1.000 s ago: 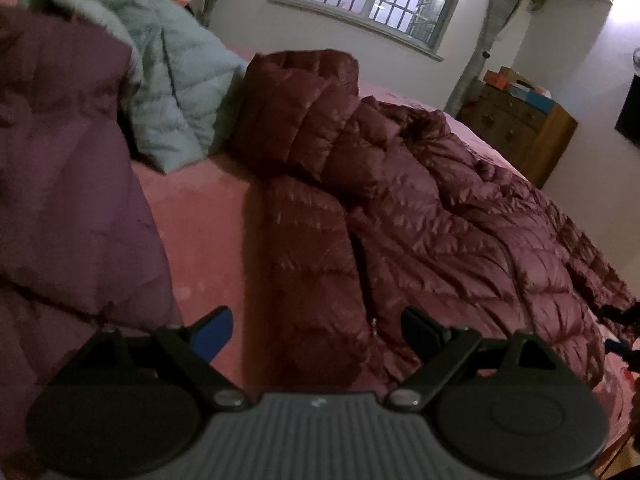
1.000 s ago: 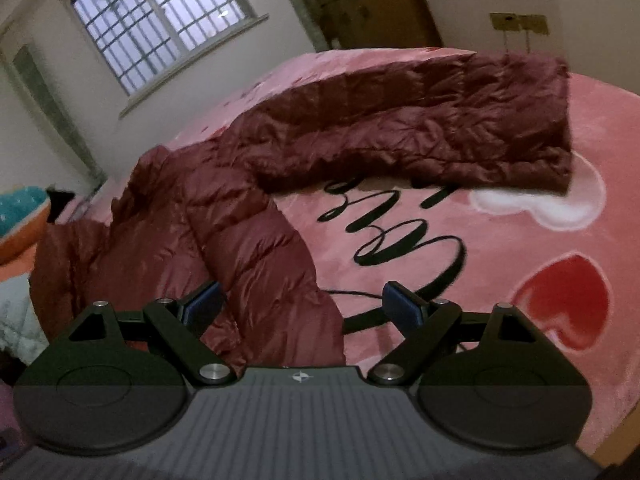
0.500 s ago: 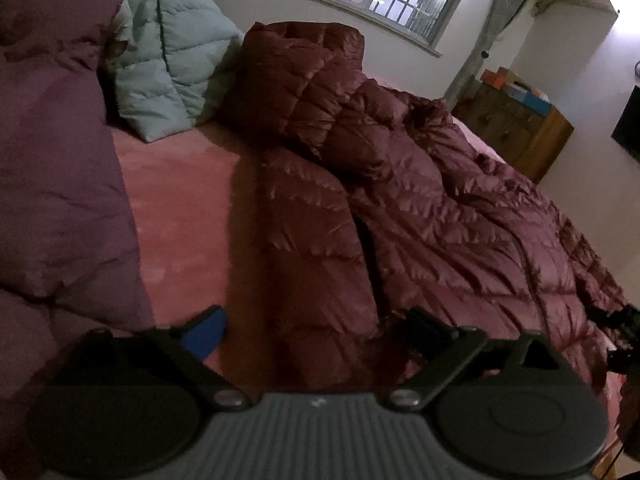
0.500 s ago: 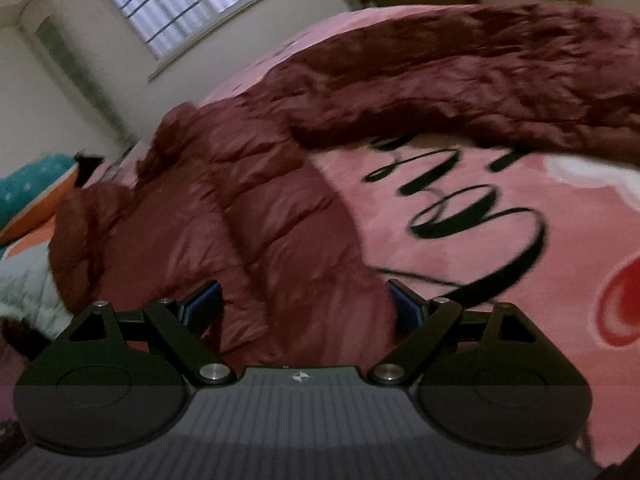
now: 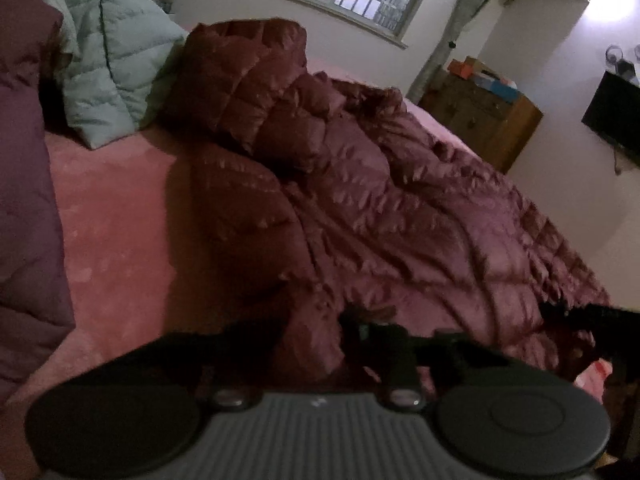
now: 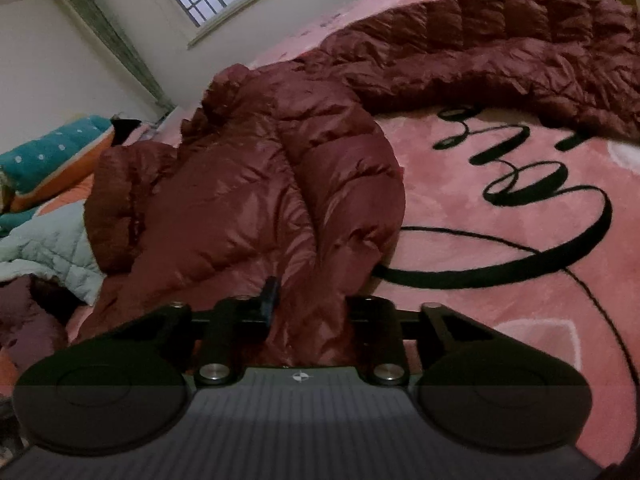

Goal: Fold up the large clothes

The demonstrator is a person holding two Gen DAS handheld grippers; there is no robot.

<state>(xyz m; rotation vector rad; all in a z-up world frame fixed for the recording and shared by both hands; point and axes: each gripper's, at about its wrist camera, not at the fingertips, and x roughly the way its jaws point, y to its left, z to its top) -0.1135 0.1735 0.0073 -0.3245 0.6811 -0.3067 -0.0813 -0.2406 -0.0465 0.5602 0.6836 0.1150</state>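
A maroon quilted down jacket (image 5: 380,216) lies spread on the pink bedspread (image 5: 116,220), hood toward the window. In the right wrist view one long sleeve (image 6: 500,52) stretches across the bed to the far right. My left gripper (image 5: 316,332) sits at the jacket's near hem. Its jaws are closing with a fold of maroon fabric bunched between them. My right gripper (image 6: 310,304) is at another part of the near edge, jaws closing on a thick roll of the jacket (image 6: 280,200). It also shows as a dark shape, the right gripper (image 5: 580,320), at the left wrist view's right edge.
A pale teal quilted jacket (image 5: 112,60) and a purple garment (image 5: 24,200) lie on the bed's left side. A wooden dresser (image 5: 484,120) and a dark screen (image 5: 612,120) stand by the far wall. A teal-and-orange pillow (image 6: 52,152) lies at the head end.
Both grippers moved forward onto the jacket's near edge. Their fingers, wide apart before, have come together on the maroon fabric.
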